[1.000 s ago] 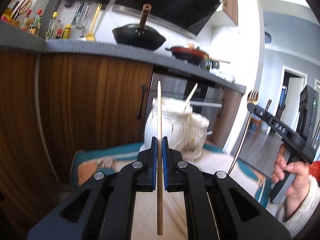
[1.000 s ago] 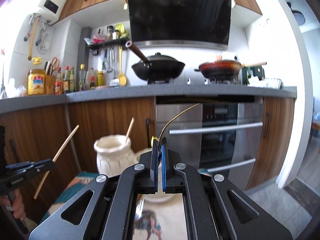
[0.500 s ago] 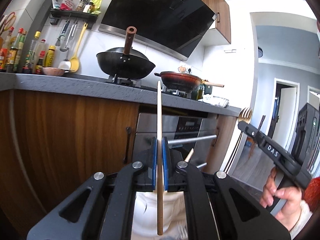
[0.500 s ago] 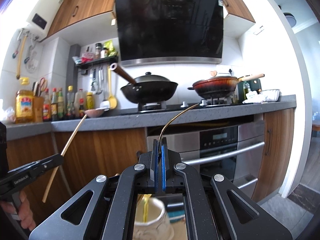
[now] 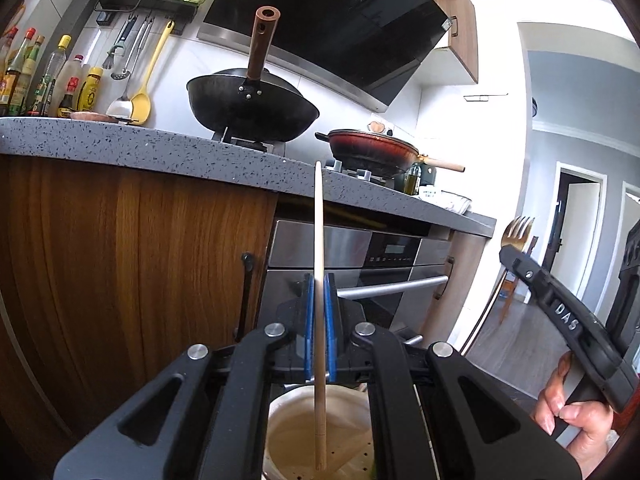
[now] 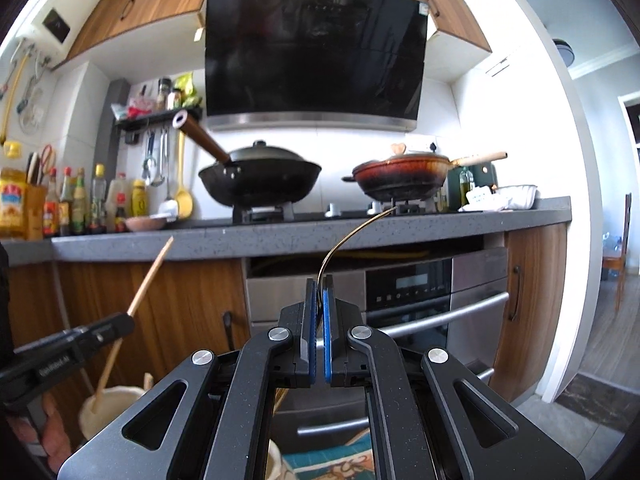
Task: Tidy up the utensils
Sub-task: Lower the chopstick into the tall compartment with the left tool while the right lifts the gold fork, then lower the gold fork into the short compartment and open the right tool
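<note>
A: Hovering now, the left claw [image 5: 318, 332] has carried its clamped wooden chopstick [image 5: 319, 312] over the cream holder [image 5: 320, 432], tip inside the rim.

B: And the right claw [image 6: 319, 332]?

A: Shut on a gold fork [image 6: 352, 236], raised beside; both look ready for dropping in.

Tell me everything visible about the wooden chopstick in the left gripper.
The wooden chopstick is a slim, pale, plain stick, light tan, slightly thicker at its lower end. It stands nearly upright, clamped around mid-length between the blue pads of the left gripper, which is shut on it. Its lower end hangs over or just inside the mouth of a cream ceramic holder; whether it touches the holder cannot be told. From the right wrist view it leans, its lower end in that holder's mouth.
</note>
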